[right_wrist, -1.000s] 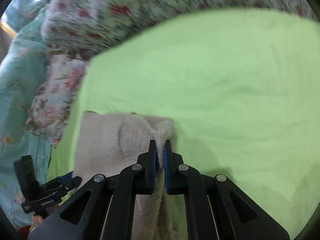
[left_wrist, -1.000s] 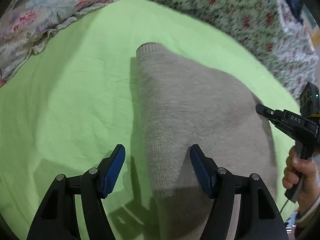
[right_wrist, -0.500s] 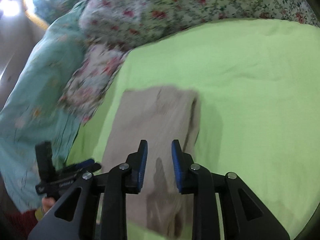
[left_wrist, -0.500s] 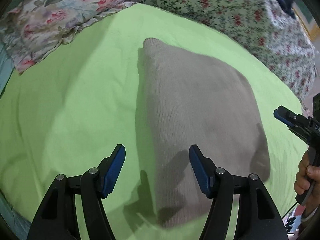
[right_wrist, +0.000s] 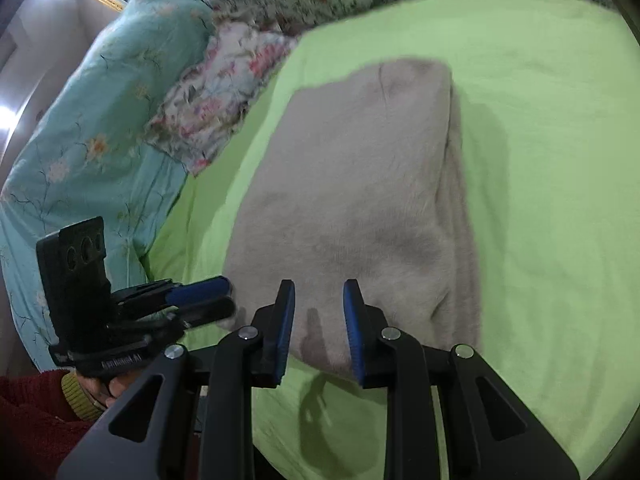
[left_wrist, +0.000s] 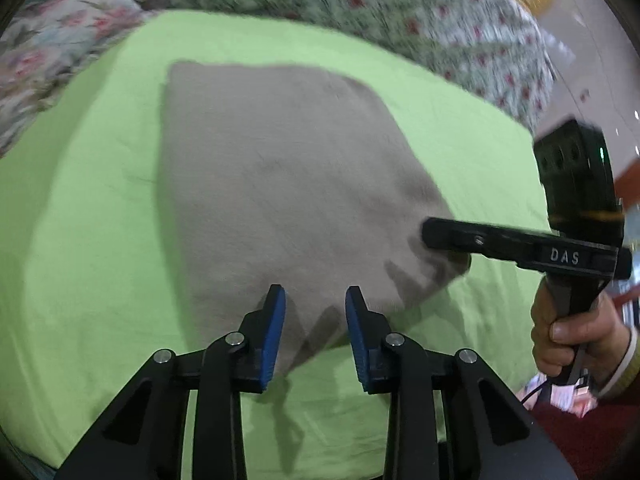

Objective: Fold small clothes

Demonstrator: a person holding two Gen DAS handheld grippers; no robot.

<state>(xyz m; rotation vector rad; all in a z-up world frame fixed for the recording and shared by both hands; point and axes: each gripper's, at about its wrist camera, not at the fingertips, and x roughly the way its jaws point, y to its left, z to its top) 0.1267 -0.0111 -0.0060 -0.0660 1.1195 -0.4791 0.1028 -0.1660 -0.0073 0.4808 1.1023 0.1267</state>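
Folded beige garment (left_wrist: 280,184) is lying flat mid-way across the green sheet (left_wrist: 80,240), both tools empty.

You are poising the left gripper (left_wrist: 314,320) and right gripper (right_wrist: 318,320) at its near hem with jaws parted, likely lining up another fold; green sheet is lying bare on both sides, floral bedding (right_wrist: 224,92) is crowding the far edge.

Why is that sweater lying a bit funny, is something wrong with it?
Nothing much is wrong. The beige sweater lies folded on the green sheet. Only its right side looks uneven: a lower layer sticks out past the top one. Both grippers, left and right, are open.
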